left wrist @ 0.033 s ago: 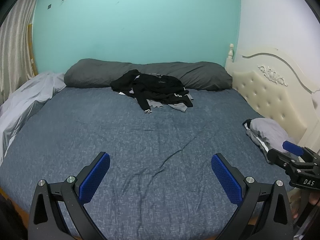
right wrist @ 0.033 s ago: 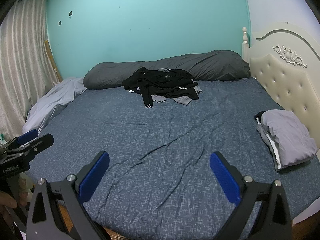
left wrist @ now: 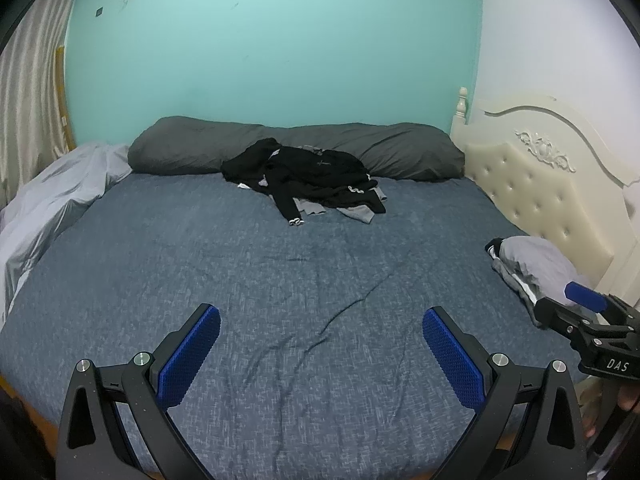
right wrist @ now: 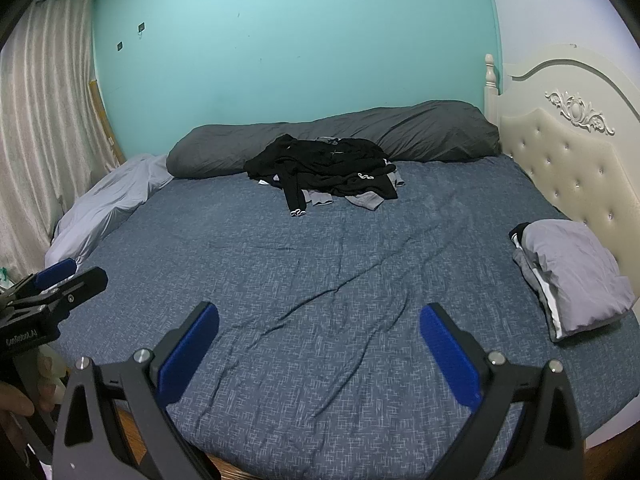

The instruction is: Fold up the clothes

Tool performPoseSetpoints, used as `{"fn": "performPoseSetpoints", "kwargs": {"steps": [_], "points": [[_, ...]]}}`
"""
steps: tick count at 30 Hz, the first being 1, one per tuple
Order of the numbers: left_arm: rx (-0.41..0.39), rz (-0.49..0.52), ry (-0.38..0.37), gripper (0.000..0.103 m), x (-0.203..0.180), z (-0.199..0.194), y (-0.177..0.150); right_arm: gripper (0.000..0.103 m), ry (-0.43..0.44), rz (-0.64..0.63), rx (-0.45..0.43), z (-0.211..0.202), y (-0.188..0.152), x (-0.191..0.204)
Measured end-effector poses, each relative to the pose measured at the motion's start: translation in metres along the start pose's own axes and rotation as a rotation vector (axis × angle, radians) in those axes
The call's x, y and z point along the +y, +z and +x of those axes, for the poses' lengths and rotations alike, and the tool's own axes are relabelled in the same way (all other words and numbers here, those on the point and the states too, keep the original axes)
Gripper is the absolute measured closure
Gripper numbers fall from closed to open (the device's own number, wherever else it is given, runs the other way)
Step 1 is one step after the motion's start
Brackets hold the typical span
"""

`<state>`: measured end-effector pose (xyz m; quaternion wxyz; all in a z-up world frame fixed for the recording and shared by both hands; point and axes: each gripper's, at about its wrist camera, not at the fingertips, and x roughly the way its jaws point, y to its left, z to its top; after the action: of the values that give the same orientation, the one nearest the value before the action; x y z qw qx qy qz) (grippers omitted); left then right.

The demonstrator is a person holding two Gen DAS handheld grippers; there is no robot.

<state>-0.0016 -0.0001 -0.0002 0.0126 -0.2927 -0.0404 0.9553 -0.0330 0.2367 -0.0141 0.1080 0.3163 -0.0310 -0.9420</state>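
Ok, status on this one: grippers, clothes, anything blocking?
Left gripper open, empty. Right gripper open, empty. Black clothes pile unfolded by the long pillow; folded grey stack near headboard. Nothing between.

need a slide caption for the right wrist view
Open right gripper over a blue bed, a black clothes pile near the pillow, a folded grey garment at right.

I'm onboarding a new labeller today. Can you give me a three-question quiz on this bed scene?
1. True or false: the left gripper holds a garment.
2. Where does the heap of black clothes lie? A) against the dark grey pillow B) beside the headboard C) on the floor
3. What colour is the top of the folded stack?

Key: 1. False: both it and the right gripper are open, holding nothing. 2. A. 3. Light grey.
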Motion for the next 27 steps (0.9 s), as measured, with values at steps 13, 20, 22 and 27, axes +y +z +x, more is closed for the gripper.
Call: {"fn": "performPoseSetpoints", "kwargs": {"steps": [13, 20, 22, 27], "points": [[0.001, 0.005, 0.008, 0.0, 0.001, -0.001, 0.002, 0.002, 0.002, 0.006, -0.012, -0.002, -0.001, 0.0], [0.0, 0.01, 0.008, 0.0, 0.0, -0.004, 0.004, 0.002, 0.0, 0.008, -0.011, -0.007, 0.002, 0.0], [-0.001, 0.01, 0.008, 0.0, 0.0, -0.005, 0.004, 0.002, -0.001, 0.01, -0.014, -0.009, 0.002, -0.001], [0.003, 0.014, 0.01, 0.0, -0.005, -0.007, 0.006, 0.002, 0.0, 0.011, -0.019, -0.012, 0.003, -0.004]]}}
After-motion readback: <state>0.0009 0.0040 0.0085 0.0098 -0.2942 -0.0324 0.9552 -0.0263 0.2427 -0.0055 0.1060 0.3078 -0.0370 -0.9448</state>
